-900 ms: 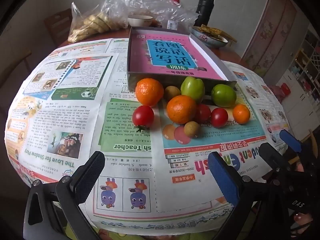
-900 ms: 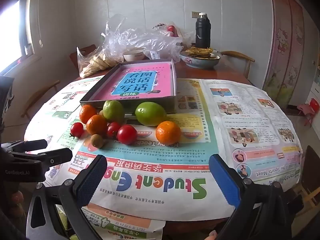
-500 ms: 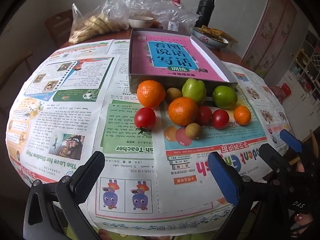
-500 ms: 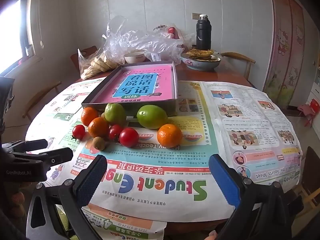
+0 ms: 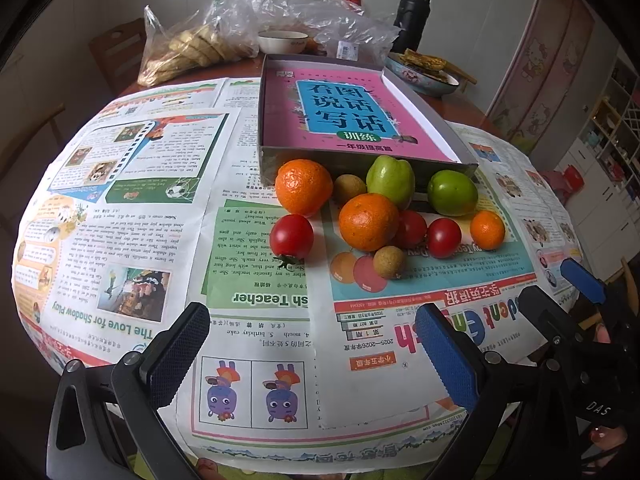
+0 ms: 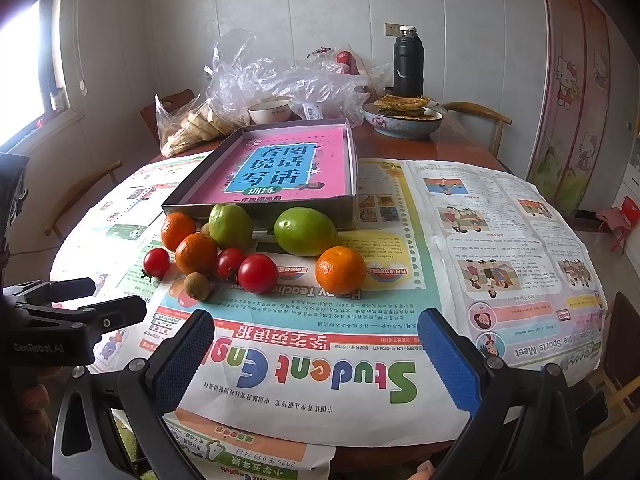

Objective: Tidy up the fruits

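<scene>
A cluster of fruit lies on newspaper in front of a shallow grey box (image 5: 360, 162) (image 6: 264, 210) lined with a pink book cover. It holds three oranges (image 5: 368, 221) (image 6: 340, 270), two green fruits (image 5: 452, 193) (image 6: 305, 231), three red tomatoes (image 5: 291, 237) (image 6: 257, 273) and small brown fruits (image 5: 389, 262) (image 6: 197, 286). My left gripper (image 5: 312, 354) hangs open over the near newspaper, short of the fruit. My right gripper (image 6: 316, 356) is open too, nothing between its fingers, near the table's front edge. Each gripper shows at the edge of the other's view.
At the table's far side stand plastic bags with baked goods (image 6: 200, 124), a white bowl (image 5: 282, 40), a patterned bowl of flat cakes (image 6: 404, 118) and a black flask (image 6: 408, 62). Wooden chairs (image 6: 476, 114) ring the table. Newspaper (image 6: 500, 220) covers the right half.
Both views have crept a little nearer the fruit, which sits slightly lower in the frames. Both grippers stay open and the fruit has not moved.
</scene>
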The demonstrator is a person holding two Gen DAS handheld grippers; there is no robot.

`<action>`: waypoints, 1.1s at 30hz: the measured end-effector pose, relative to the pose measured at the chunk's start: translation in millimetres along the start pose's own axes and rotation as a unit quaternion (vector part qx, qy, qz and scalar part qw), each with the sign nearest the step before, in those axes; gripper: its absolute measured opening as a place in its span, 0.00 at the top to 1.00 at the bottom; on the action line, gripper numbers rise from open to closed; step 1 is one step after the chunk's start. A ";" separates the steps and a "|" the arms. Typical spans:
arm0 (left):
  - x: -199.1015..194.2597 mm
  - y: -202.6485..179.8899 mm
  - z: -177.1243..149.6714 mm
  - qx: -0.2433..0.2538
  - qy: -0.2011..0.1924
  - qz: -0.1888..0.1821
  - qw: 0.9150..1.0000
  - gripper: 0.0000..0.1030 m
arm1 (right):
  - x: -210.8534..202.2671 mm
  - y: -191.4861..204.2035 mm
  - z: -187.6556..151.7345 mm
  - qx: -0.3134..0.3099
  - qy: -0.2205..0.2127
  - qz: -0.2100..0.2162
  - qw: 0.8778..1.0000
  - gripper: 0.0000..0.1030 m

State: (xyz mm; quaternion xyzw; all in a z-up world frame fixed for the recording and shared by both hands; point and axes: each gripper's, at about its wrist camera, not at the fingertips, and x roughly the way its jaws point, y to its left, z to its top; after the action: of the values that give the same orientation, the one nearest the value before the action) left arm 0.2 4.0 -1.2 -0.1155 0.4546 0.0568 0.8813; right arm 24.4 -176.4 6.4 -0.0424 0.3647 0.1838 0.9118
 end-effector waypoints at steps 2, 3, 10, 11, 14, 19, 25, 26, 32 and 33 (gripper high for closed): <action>0.4 0.3 -0.2 0.001 0.001 -0.001 1.000 0.01 | 0.1 -0.3 0.2 0.001 0.001 0.001 1.000 0.00; 0.3 0.4 0.0 0.001 0.001 -0.001 1.000 0.01 | 0.1 -0.1 0.2 0.001 0.001 0.000 1.000 0.00; 0.3 0.7 0.0 0.002 0.001 0.000 1.000 0.01 | 0.4 2.4 -0.5 -0.002 0.001 -0.001 1.000 0.00; 0.0 0.3 0.1 0.002 0.001 0.000 1.000 0.01 | 0.9 1.9 -0.4 -0.002 0.001 -0.001 1.000 0.00; -0.7 0.3 0.3 0.002 0.000 0.000 1.000 0.01 | 0.8 2.5 -0.6 -0.002 0.001 -0.002 1.000 0.00; -1.2 0.2 0.5 0.001 0.000 0.000 1.000 0.01 | 1.2 1.7 -0.2 -0.001 0.003 -0.002 1.000 0.00; -1.5 0.3 0.3 0.001 0.000 0.000 1.000 0.01 | 1.2 1.0 -0.3 -0.002 0.002 -0.002 1.000 0.01; -1.4 0.5 0.3 0.001 0.000 0.000 1.000 0.01 | 1.2 1.1 -0.3 -0.002 0.002 -0.001 1.000 0.00; -1.0 0.3 0.1 0.001 0.001 0.000 1.000 0.01 | 1.6 1.1 -0.6 -0.003 0.002 -0.002 1.000 0.00; -0.9 0.2 0.2 0.001 0.000 0.000 1.000 0.01 | 1.6 1.2 -0.4 -0.002 0.002 -0.002 1.000 0.00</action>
State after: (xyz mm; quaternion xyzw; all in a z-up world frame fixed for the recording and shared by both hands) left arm -0.2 4.2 -0.4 -0.1146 0.4549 0.0560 0.8814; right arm 24.8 -174.9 5.1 -0.0455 0.3661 0.1826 0.9114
